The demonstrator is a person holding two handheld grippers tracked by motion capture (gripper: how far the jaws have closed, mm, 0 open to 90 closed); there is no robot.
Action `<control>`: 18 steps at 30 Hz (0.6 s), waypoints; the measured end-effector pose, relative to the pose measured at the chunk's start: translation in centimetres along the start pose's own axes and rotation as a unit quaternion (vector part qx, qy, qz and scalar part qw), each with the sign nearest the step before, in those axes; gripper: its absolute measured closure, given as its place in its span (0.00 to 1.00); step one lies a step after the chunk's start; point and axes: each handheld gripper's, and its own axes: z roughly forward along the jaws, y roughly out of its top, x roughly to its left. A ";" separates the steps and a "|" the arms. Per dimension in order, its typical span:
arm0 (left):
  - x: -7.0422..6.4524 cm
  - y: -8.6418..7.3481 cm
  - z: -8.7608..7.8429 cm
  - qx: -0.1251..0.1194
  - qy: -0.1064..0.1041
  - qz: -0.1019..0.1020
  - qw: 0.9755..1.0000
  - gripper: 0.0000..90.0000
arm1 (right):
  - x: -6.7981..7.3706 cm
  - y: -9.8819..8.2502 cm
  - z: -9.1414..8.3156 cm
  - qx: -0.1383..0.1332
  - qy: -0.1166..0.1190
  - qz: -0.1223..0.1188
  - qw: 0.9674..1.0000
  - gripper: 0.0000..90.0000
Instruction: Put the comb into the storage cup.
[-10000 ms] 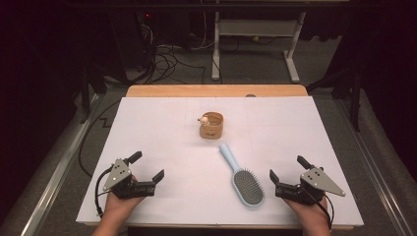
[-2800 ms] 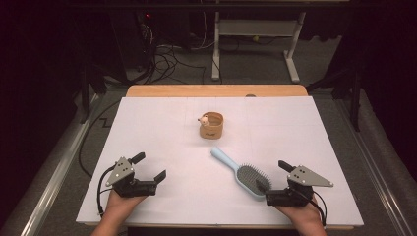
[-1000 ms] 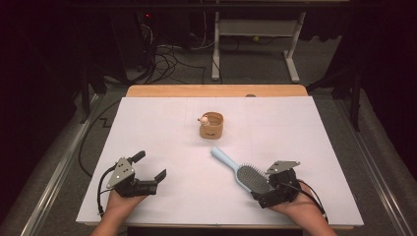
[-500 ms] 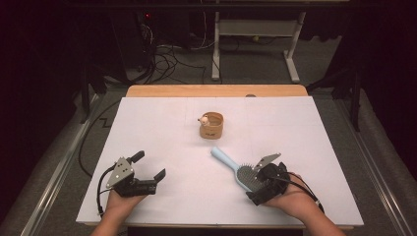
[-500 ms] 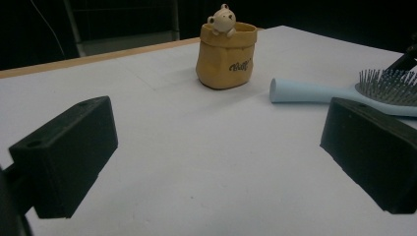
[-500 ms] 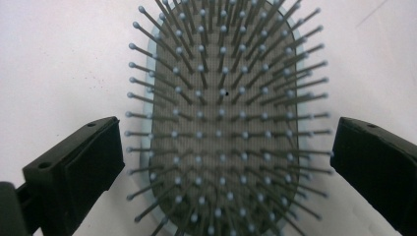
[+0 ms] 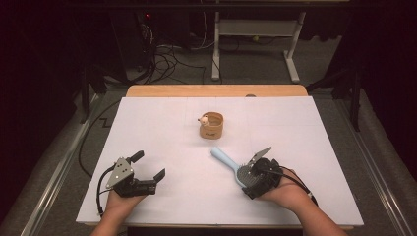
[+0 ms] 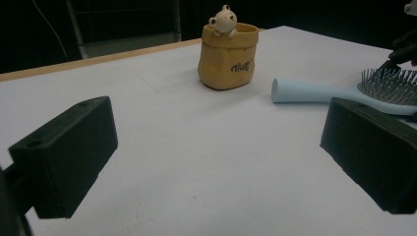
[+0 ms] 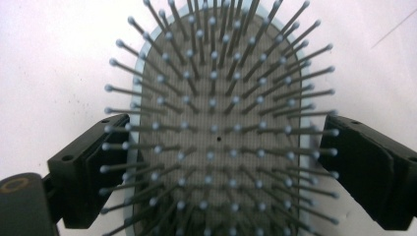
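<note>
Since the earlier frames my right gripper [image 7: 252,181] has slid in from the right edge of the table toward the middle and now sits over the head of the pale-blue plastic paddle hairbrush with grey ball-tipped bristles [image 7: 231,166], which has itself turned a little on the sheet. My left gripper [image 7: 139,178] rests near the front-left corner, jaws spread with nothing between them, parked there to keep clear of the work, I judge.

From the right gripper view, the brush head [image 9: 216,132] lies bristles-up between the 2 black jaws. They have just been closing around it, yet they stand wide: the left pad seems at the rim among the outer bristles, while the right pad looks just short of the edge. I cannot tell whether either pad truly presses, so I read this as a grip not yet made. Straddling the head across its width makes sense to me, since the solid rim gives the pads something firm.

On the white paper-covered table [image 7: 162,123] the handle points toward the far-left, at the small tan sack-shaped pot with a bear figure on its rim [image 7: 211,125], well apart from it.
</note>
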 end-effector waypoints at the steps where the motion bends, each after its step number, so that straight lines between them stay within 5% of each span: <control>1: 0.0 0.0 0.0 0.000 0.000 0.000 1.000 0.01 | 0.0 0.1 0.0 -0.001 0.002 0.005 1.000 0.09; 18: 0.1 0.0 0.0 -0.004 0.005 -0.002 1.000 0.01 | 0.1 0.3 -0.1 0.000 0.005 -0.017 1.000 0.17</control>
